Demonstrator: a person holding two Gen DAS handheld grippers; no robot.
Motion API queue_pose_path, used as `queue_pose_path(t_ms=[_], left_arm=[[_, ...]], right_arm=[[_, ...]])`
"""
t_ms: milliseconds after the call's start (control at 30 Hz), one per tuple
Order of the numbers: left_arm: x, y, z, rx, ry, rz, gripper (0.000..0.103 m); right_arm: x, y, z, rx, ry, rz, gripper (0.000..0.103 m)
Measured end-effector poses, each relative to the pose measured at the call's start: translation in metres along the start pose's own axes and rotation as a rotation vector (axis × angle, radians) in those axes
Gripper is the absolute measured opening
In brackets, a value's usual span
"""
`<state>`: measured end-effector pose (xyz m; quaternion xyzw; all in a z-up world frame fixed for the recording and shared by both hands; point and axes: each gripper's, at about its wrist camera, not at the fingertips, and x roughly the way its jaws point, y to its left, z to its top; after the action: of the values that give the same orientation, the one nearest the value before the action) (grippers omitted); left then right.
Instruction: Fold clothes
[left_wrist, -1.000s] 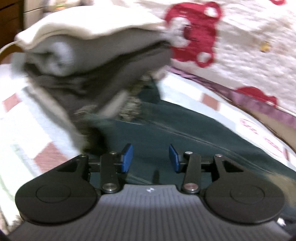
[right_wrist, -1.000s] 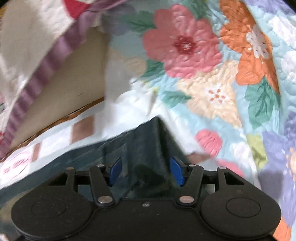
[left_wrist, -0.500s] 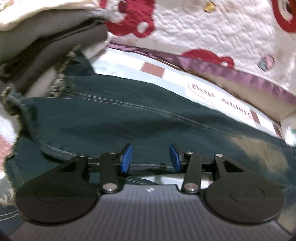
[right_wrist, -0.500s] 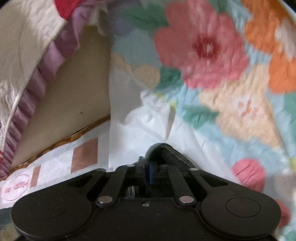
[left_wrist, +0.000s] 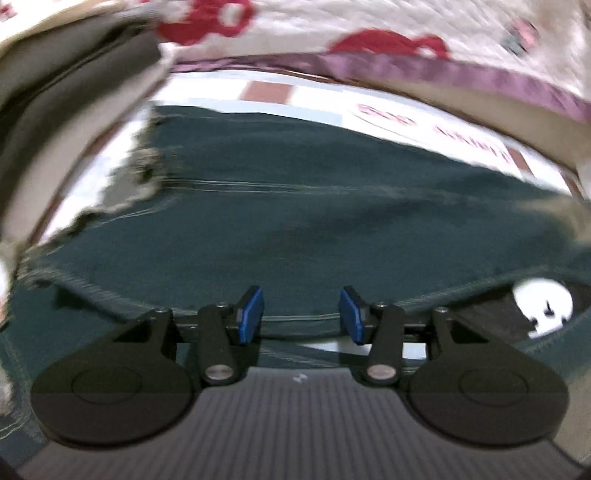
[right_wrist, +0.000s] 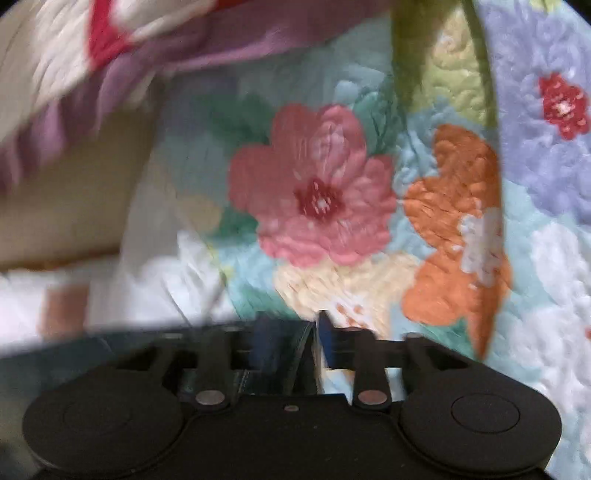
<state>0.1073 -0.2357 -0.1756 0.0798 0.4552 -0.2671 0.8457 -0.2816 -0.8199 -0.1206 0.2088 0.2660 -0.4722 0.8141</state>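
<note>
Left wrist view: our left gripper (left_wrist: 301, 314) hangs wide open over dark jeans (left_wrist: 332, 229) spread on the bed. Our right gripper (right_wrist: 295, 343), blurred, seems to pinch the jeans' edge; we cannot tell.

Right tongs (right_wrist: 291, 343) blurred; jeans (right_wrist: 273, 362) there barely discernible.

ahead: jeans (left_wrist: 332, 229) flat, passable | left: folded pile (left_wrist: 66, 122) blocks
</note>
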Motion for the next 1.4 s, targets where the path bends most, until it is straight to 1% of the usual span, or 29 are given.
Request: queue_pose_path(t_ms=[33, 67, 100, 133, 200, 233, 300, 400, 433, 467, 567, 633, 667, 700, 733, 767, 800, 867, 933, 1000, 1067, 1100, 1133, 1167, 1200, 1233, 1267, 1300, 1400], left_arm=[[-0.004, 0.015, 0.003, -0.042, -0.001, 0.023, 0.051], [-0.008, 0.032, 0.005, -0.095, 0.002, 0.047, 0.052], [-0.012, 0.049, 0.007, -0.156, 0.005, 0.07, 0.053], [-0.016, 0.069, 0.007, -0.241, 0.007, 0.082, 0.054], [-0.021, 0.104, 0.005, -0.397, 0.001, 0.059, 0.054], [-0.022, 0.117, 0.003, -0.455, -0.002, 0.049, 0.055], [-0.022, 0.134, -0.001, -0.523, 0.006, 0.071, 0.057], [-0.02, 0.142, -0.008, -0.554, 0.023, 0.117, 0.057], [-0.019, 0.144, -0.01, -0.559, 0.023, 0.116, 0.058], [-0.017, 0.145, -0.012, -0.564, 0.023, 0.113, 0.058], [-0.012, 0.15, -0.017, -0.587, 0.011, 0.085, 0.058], [-0.012, 0.147, -0.02, -0.586, -0.018, 0.082, 0.059], [-0.014, 0.143, -0.022, -0.563, -0.021, 0.07, 0.057], [-0.014, 0.14, -0.023, -0.528, -0.021, 0.043, 0.055], [-0.014, 0.136, -0.024, -0.497, -0.024, 0.018, 0.048], [-0.014, 0.135, -0.025, -0.491, -0.034, 0.002, 0.043], [-0.011, 0.138, -0.025, -0.51, -0.036, -0.004, 0.037], [-0.006, 0.142, -0.024, -0.547, -0.043, -0.016, 0.037], [-0.005, 0.147, -0.022, -0.58, -0.063, -0.026, 0.038], [-0.002, 0.152, -0.02, -0.613, -0.084, -0.034, 0.039], [0.002, 0.157, -0.02, -0.647, -0.111, -0.044, 0.04], [0.004, 0.158, -0.021, -0.653, -0.122, -0.044, 0.04], [0.007, 0.156, -0.019, -0.627, -0.12, -0.029, 0.035], [0.01, 0.154, -0.017, -0.6, -0.119, -0.014, 0.032], [0.014, 0.151, -0.014, -0.568, -0.112, 0.003, 0.011], [0.017, 0.148, -0.011, -0.524, -0.092, 0.024, 0.004], [0.018, 0.144, -0.007, -0.493, -0.092, 0.036, 0.003], [0.017, 0.141, -0.001, -0.464, -0.101, 0.049, 0.003], [-0.006, 0.132, 0.024, -0.392, -0.216, 0.094, 0.003]], right_arm=[[-0.003, 0.004, -0.008, -0.023, 0.014, 0.002, 0.049], [-0.006, 0.008, -0.016, -0.046, 0.028, 0.005, 0.049], [-0.008, 0.012, -0.023, -0.07, 0.041, 0.007, 0.049], [-0.011, 0.016, -0.031, -0.093, 0.055, 0.01, 0.049], [-0.017, 0.023, -0.047, -0.139, 0.083, 0.014, 0.049], [-0.022, 0.034, -0.053, -0.17, 0.089, 0.05, 0.049], [-0.035, 0.068, -0.061, -0.249, 0.089, 0.174, 0.049], [-0.045, 0.147, -0.065, -0.423, 0.098, 0.35, 0.049], [-0.046, 0.178, -0.067, -0.472, 0.106, 0.413, 0.051], [-0.046, 0.211, -0.07, -0.51, 0.119, 0.479, 0.055], [-0.044, 0.315, -0.087, -0.592, 0.204, 0.686, 0.063], [-0.045, 0.38, -0.104, -0.685, 0.241, 0.79, 0.062], [-0.044, 0.411, -0.112, -0.739, 0.255, 0.838, 0.062], [-0.04, 0.44, -0.118, -0.782, 0.269, 0.862, 0.061], [-0.034, 0.466, -0.122, -0.816, 0.282, 0.865, 0.061], [-0.027, 0.492, -0.126, -0.85, 0.296, 0.868, 0.062], [-0.02, 0.513, -0.129, -0.879, 0.306, 0.863, 0.062], [-0.004, 0.546, -0.134, -0.929, 0.326, 0.839, 0.062], [0.011, 0.57, -0.142, -0.972, 0.361, 0.813, 0.063], [0.022, 0.59, -0.149, -0.979, 0.375, 0.815, 0.076], [0.028, 0.598, -0.154, -0.97, 0.399, 0.83, 0.095], [0.026, 0.6, -0.158, -0.968, 0.395, 0.838, 0.096], [0.021, 0.6, -0.162, -0.97, 0.375, 0.846, 0.094], [0.016, 0.6, -0.167, -0.971, 0.356, 0.853, 0.087], [0.011, 0.6, -0.171, -0.972, 0.336, 0.861, 0.079], [0.006, 0.6, -0.174, -0.973, 0.318, 0.866, 0.056], [0.001, 0.6, -0.174, -0.975, 0.3, 0.869, 0.021], [-0.004, 0.599, -0.172, -0.969, 0.273, 0.87, 0.006], [-0.016, 0.595, -0.159, -0.933, 0.165, 0.862, 0.006]])
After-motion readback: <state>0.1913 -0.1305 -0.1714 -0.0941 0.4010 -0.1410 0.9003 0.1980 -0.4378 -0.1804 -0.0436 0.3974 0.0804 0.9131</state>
